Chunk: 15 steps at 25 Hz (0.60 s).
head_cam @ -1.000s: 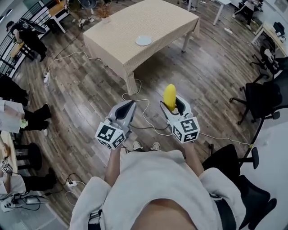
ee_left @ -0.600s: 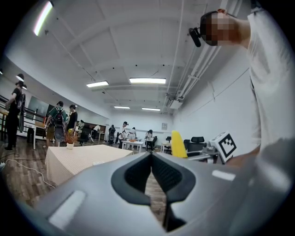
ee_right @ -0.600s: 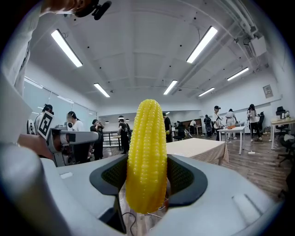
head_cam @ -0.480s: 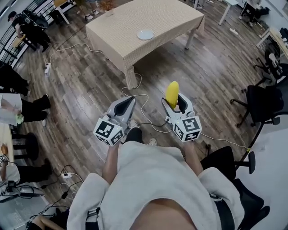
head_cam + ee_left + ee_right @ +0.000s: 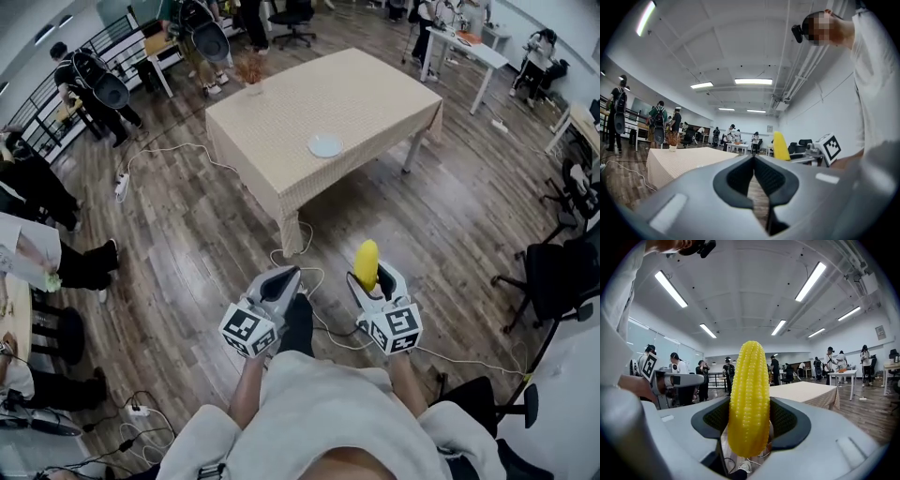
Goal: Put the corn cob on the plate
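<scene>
- Right gripper (image 5: 750,404): my fingers are clamped on the corn cob (image 5: 367,262), which stands upright, well short of the table (image 5: 281,122).
- Left gripper (image 5: 753,158): fingertips are pressed together with nothing between them, just off the table's near corner.
- The only print on show is the black-and-white square pattern on each cube (image 5: 389,328).
- In the head view, the cob's lower half sinks out of sight between my jaws; the right gripper view shows it whole.
- The plate (image 5: 324,145) sits on the table towards its right edge, and only the head view shows it. Both gripper views see the tabletop edge-on, so I can't make the plate out.
</scene>
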Each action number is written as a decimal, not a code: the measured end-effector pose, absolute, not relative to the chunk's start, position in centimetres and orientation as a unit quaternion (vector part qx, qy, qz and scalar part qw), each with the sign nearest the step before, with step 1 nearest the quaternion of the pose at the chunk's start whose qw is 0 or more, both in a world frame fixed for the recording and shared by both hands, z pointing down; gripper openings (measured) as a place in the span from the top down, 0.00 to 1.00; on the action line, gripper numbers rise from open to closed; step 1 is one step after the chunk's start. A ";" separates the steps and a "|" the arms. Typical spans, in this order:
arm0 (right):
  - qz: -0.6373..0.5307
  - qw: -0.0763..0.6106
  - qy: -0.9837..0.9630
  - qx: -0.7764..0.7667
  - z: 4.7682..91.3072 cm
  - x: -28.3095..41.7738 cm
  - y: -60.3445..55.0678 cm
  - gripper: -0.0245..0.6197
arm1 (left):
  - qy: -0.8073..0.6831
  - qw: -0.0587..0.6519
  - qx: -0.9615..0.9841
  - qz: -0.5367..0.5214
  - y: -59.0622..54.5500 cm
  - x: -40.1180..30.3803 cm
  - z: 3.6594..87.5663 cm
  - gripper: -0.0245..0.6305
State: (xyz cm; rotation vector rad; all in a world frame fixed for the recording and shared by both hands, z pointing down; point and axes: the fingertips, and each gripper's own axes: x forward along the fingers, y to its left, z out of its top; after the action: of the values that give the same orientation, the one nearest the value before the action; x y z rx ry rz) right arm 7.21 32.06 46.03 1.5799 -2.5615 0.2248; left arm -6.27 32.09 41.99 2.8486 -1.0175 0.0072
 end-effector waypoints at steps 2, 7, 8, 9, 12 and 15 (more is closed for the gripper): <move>0.069 0.060 -0.847 0.523 45.8 7.3 31.2 0.57 | -0.335 0.056 0.940 -0.001 31.1 -6.1 41.9 0.95; 0.056 0.064 -0.848 0.524 45.6 7.2 26.7 0.57 | -0.331 0.050 0.942 -0.009 26.3 -6.1 41.9 0.95; 0.057 0.064 -0.846 0.526 45.7 7.2 25.6 0.57 | -0.329 0.052 0.943 -0.010 25.0 -6.2 42.0 0.95; 0.057 0.065 -0.845 0.528 45.8 7.2 24.4 0.57 | -0.327 0.053 0.943 -0.011 23.7 -6.2 42.2 0.95; 0.059 0.070 -0.838 0.537 46.0 7.4 20.3 0.57 | -0.317 0.057 0.947 -0.013 19.3 -6.0 42.5 0.95; 0.063 0.066 -0.834 0.545 45.8 7.5 16.1 0.57 | -0.309 0.053 0.950 -0.012 14.7 -6.0 42.0 0.95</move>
State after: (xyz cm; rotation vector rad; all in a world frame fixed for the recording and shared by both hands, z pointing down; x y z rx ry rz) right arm 7.51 16.08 45.79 1.6427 -2.5146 0.1909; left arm -5.97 14.71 41.96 2.8871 -0.9379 -0.0359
